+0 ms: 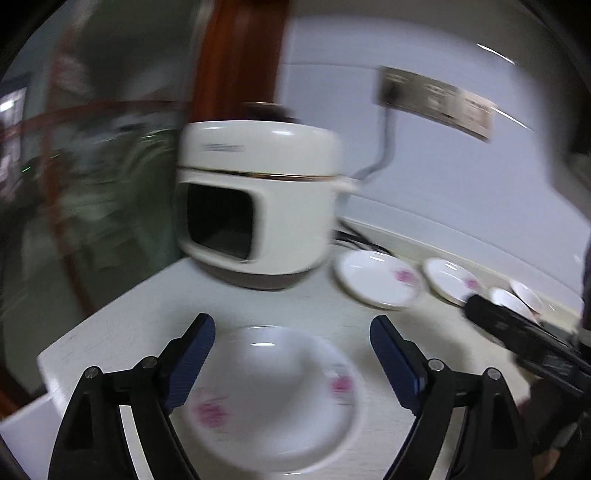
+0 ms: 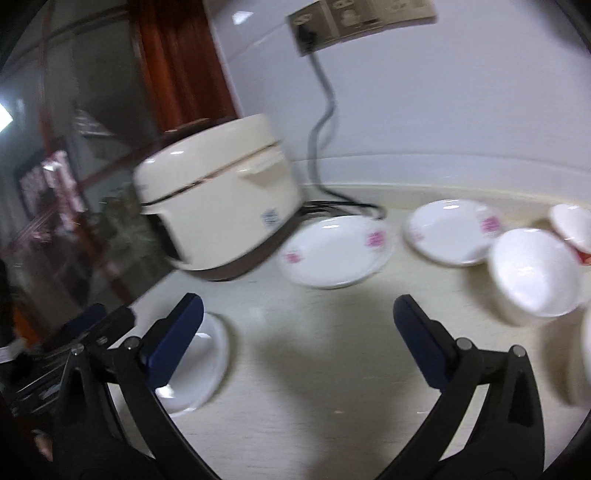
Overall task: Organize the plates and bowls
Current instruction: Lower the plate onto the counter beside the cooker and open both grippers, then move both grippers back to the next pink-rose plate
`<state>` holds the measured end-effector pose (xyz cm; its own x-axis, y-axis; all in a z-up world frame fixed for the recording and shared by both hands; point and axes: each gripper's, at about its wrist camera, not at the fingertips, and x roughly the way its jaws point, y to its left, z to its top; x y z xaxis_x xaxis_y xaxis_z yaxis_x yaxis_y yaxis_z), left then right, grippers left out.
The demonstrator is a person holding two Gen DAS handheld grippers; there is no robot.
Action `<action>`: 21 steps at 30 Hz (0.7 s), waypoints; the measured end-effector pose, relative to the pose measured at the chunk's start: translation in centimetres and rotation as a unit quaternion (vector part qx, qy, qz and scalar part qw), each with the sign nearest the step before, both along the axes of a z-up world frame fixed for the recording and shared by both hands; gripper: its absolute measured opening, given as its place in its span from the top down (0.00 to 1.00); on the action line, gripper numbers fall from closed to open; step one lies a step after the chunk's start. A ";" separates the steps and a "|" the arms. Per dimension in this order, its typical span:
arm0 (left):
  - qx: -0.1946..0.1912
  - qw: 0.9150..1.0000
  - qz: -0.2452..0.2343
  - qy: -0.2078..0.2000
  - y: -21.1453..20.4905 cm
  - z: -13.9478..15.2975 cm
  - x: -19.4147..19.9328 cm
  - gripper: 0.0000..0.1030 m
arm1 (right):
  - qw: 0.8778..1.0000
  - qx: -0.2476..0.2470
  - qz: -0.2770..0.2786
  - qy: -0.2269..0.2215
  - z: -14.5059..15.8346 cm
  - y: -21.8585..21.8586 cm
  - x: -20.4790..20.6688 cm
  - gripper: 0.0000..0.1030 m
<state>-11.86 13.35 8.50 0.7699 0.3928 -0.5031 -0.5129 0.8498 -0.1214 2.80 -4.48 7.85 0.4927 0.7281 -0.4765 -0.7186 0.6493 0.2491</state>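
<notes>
- Left tool [image 1: 291, 350]: jaws spread wide, gripping nothing. It hangs above the near plate [image 1: 273, 398], a white plate with pink flower prints lying flat on the bench [image 1: 147, 295] between the two blue pads; whether the pads touch its rim cannot be told through the blur.
- Right tool [image 2: 298, 332]: jaws likewise wide apart and empty, over a bare stretch of bench. The near plate shows at the lower left of the right wrist view, partly behind the tool's left finger.
- Remaining crockery: a second plate [image 2: 334, 251] lies just beside the base of the rice cooker [image 2: 218, 199]; a third plate [image 2: 452, 230] lies further right, near it but apart. A white bowl [image 2: 535, 273] stands next to the third plate, with a second bowl [image 2: 570, 225] bearing a red mark behind it. None is stacked.
- Surroundings: the cooker's cord [image 2: 325, 110] runs up to a wall socket [image 2: 310, 33].
- Handling (judgement): the pieces look like glazed ceramic, hence stiff, smooth, probably slippery and liable to chip or break if dropped or knocked together. A plate lying flat offers little to pinch; the raised rim is the likely hold, one pad above and one below. A bowl is best taken across its wall at the lip.
- Progress (judgement): sorting looks to be at an early stage.
</notes>
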 end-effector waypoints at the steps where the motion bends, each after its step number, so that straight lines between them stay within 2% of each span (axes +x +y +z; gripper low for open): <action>1: -0.004 1.000 -0.015 0.006 -0.4 0.2 0.8 0.15 | 1.000 -0.006 -0.011 -0.002 0.0 -0.2 0.1 0.00; 3: -0.018 0.999 -0.037 0.016 -1.0 0.6 2.8 0.15 | 1.000 -0.014 -0.028 -0.001 0.1 -0.8 1.2 0.00; 5: -0.020 0.999 -0.036 0.015 -1.6 0.7 3.8 0.15 | 0.999 0.000 -0.038 0.015 0.1 -2.1 2.1 0.00; 7: -0.009 1.000 -0.025 0.011 -1.9 1.1 5.1 0.15 | 0.997 0.037 -0.040 0.048 0.3 -3.5 3.3 0.00; 10: 0.014 1.000 0.002 -0.009 -1.9 1.4 6.7 0.15 | 0.984 0.145 -0.028 0.101 0.0 -6.4 5.0 0.00; 13: 0.012 0.999 0.019 -0.046 -1.7 1.5 7.1 0.15 | 0.971 0.208 -0.046 0.113 -1.0 -7.8 5.5 0.00; 14: 0.008 0.998 0.019 -0.056 -1.5 1.5 7.3 0.15 | 0.970 0.209 -0.048 0.113 -1.1 -7.8 5.5 0.00; 16: -0.003 0.996 0.011 -0.085 -1.5 1.2 7.7 0.15 | 0.976 0.182 -0.046 0.107 -1.4 -7.0 5.8 0.00; 19: -0.006 0.992 -0.004 -0.125 -1.9 0.2 7.1 0.15 | 0.991 0.105 -0.054 0.068 -1.6 -4.7 4.9 0.00; 21: -0.005 0.989 -0.017 -0.147 -1.9 -0.5 6.7 0.15 | 0.995 0.068 -0.053 0.052 -1.7 -3.8 4.3 0.00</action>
